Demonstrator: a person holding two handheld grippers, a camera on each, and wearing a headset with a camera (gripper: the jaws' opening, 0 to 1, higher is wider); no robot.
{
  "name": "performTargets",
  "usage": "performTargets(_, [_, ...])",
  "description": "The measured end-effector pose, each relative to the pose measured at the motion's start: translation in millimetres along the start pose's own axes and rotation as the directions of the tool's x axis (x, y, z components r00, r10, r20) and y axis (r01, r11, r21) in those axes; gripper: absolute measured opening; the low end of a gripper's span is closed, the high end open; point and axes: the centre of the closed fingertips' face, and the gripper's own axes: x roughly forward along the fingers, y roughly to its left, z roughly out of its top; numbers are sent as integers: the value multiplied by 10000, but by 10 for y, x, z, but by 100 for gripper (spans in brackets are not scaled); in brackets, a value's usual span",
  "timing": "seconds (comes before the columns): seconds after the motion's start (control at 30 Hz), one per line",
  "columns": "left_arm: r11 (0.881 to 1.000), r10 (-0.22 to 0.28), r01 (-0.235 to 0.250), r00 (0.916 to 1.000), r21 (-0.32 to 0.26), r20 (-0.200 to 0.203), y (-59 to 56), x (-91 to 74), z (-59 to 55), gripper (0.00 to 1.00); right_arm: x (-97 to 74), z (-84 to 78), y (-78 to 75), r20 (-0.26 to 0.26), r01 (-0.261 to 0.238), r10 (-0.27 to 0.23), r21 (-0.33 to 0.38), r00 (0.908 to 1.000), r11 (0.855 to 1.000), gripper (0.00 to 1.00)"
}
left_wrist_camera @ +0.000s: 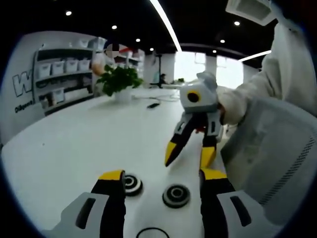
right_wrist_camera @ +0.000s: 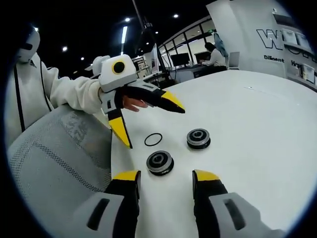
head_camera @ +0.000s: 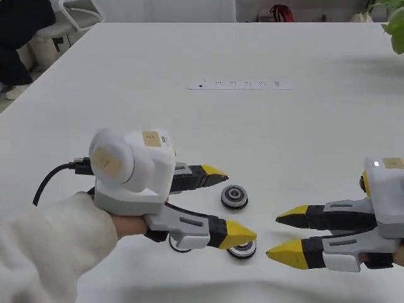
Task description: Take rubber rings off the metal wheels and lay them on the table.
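- The left hand-held gripper (head_camera: 230,203) hangs low over the white desk (head_camera: 189,126), its jaws spread wide and empty.
- The right hand-held gripper (head_camera: 281,235) points at it from the other side, with jaws parted less far and holding nothing.
- One wheel (head_camera: 234,197) lies flat on the desk between the left jaw tips in the head view.
- A second wheel (head_camera: 243,251) is partly hidden under the left gripper's nearer jaw.
- A loose black ring (right_wrist_camera: 153,139) lies flat just beside the wheels, below the left gripper.
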Motion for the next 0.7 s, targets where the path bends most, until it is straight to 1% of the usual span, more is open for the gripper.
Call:
performTargets(0.17, [9996,-274,275,9995,90,-160,-79,32,-64,57,83,-4,15,25,-111,111,-97,9999,9999,36])
performTargets(0.27, [9987,-412,418,9989,278,-235,-114,42,-106,51,118,-13,26,19,-201,202,-153,9998,9997,35])
performTargets(0.33, [9984,-470,479,9984,287,-301,-126,51,-135,48,132,-27,39,-42,-285,284,-197,9996,9994,33])
performTargets(0.47, [9972,-642,661,9965,340,-538,-171,74,-226,44,158,-61,40,-128,-378,375,-268,9992,9989,30])
performTargets(0.57, [9962,-746,773,9952,408,-629,-195,87,-258,40,174,-77,38,-188,-403,396,-374,9990,9985,27])
performTargets(0.63, [9964,-749,777,9941,339,-779,-199,105,-302,40,188,-87,36,-237,-405,394,-456,9989,9981,25])
performTargets(0.7, [9953,-809,854,9925,458,-921,-220,113,-349,38,206,-107,41,-333,-442,421,-618,9986,9971,23])
